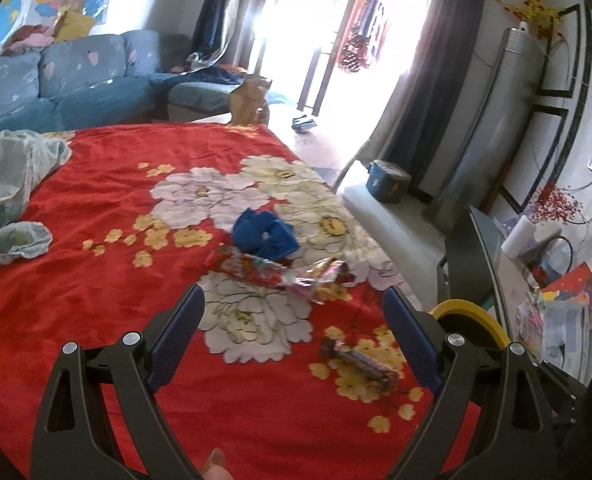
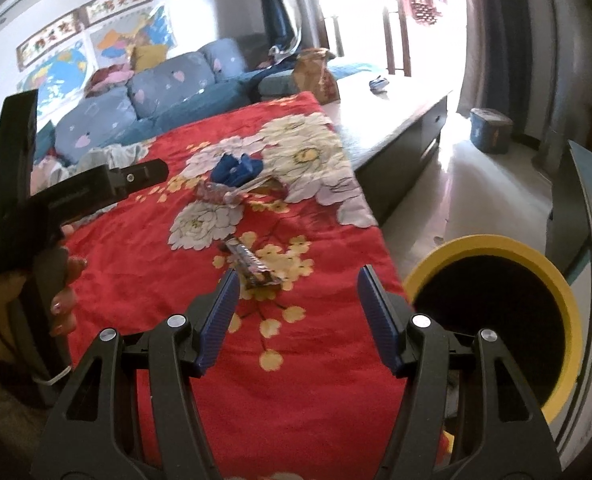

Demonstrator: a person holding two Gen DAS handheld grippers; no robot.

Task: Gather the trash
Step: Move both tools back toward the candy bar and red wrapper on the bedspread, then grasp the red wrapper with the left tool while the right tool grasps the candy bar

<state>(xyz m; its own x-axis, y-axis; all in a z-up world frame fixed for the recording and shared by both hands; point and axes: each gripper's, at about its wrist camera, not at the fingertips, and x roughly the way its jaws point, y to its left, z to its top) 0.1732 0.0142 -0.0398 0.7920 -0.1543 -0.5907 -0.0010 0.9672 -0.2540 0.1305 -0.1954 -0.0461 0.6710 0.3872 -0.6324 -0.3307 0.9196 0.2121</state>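
We see a counter draped in a red flowered cloth (image 1: 96, 300), with several bits of trash lying on it. Nearest to us is a candy bar wrapper (image 1: 361, 365), brown and silver; in the left wrist view its long axis runs from upper left to lower right, one twisted end pointing toward the middle of the cloth and the other toward the near right edge. The right wrist view shows the same wrapper (image 2: 252, 266) on a cluster of yellow flowers, again slanting from upper left to lower right.

Farther back lies a crumpled foil wrapper (image 1: 292, 274), red and shiny, stretched roughly side to side, and just behind it a blue crumpled piece (image 1: 264, 237), touching or nearly touching it. A pale cloth (image 1: 10, 196) is bunched at the far left of the counter.

The left gripper (image 1: 294, 336) hangs above the cloth with its jaws standing wide apart and nothing between them. The right gripper (image 2: 297, 318) also has its jaws well apart and holds nothing; the candy bar wrapper lies just beyond its left fingertip. A yellow-rimmed bin (image 2: 491, 312) with a dark inside stands beside the counter's right edge, just right of that gripper. A hand (image 2: 62, 300) holding the left gripper's handle shows at the left of the right wrist view.
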